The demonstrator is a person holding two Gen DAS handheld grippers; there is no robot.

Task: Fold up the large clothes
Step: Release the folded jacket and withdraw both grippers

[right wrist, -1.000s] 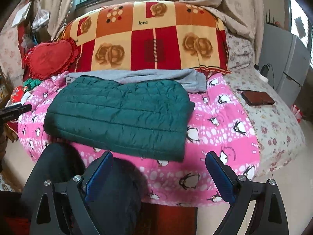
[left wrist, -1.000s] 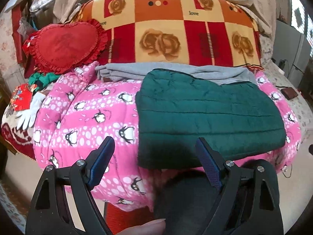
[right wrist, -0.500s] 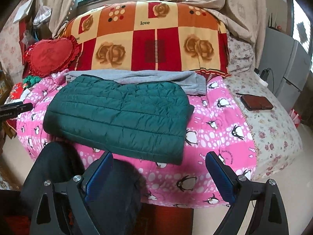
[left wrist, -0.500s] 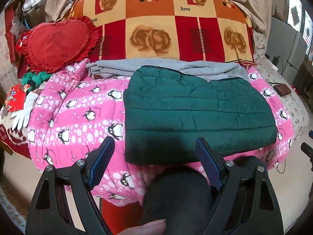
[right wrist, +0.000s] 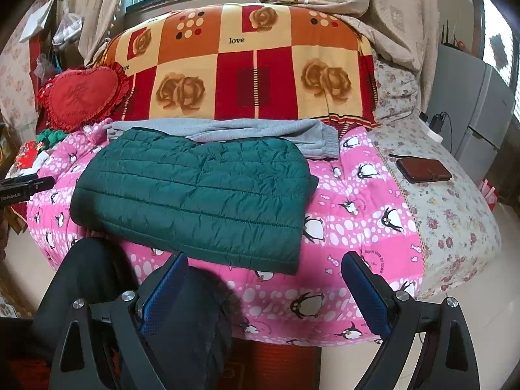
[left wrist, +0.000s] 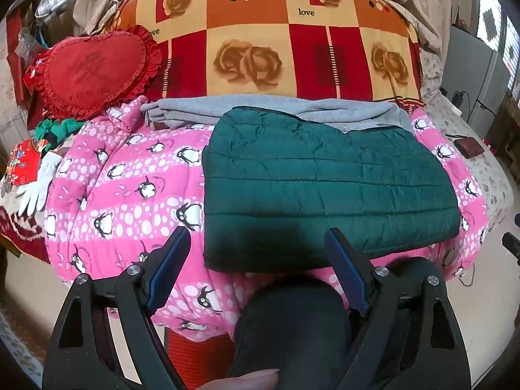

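Observation:
A dark green quilted jacket (left wrist: 325,182) lies folded flat on the pink penguin blanket (left wrist: 130,188); it also shows in the right wrist view (right wrist: 195,191). A folded grey garment (left wrist: 260,109) lies just behind it, partly under its far edge, and shows in the right wrist view (right wrist: 260,131) too. My left gripper (left wrist: 256,256) is open and empty, held back from the jacket's near edge. My right gripper (right wrist: 265,279) is open and empty, in front of the jacket's near right corner.
A red heart cushion (left wrist: 94,68) and a rose-patterned quilt (left wrist: 276,42) stand at the back. A brown wallet (right wrist: 422,169) lies on the floral sheet at right. White gloves (left wrist: 35,182) hang at the left. My dark-trousered knees (left wrist: 292,321) are below the grippers.
Both grippers have drawn back and risen a little from the bed, so the jacket looks slightly farther away. The jacket and grey garment have not moved.

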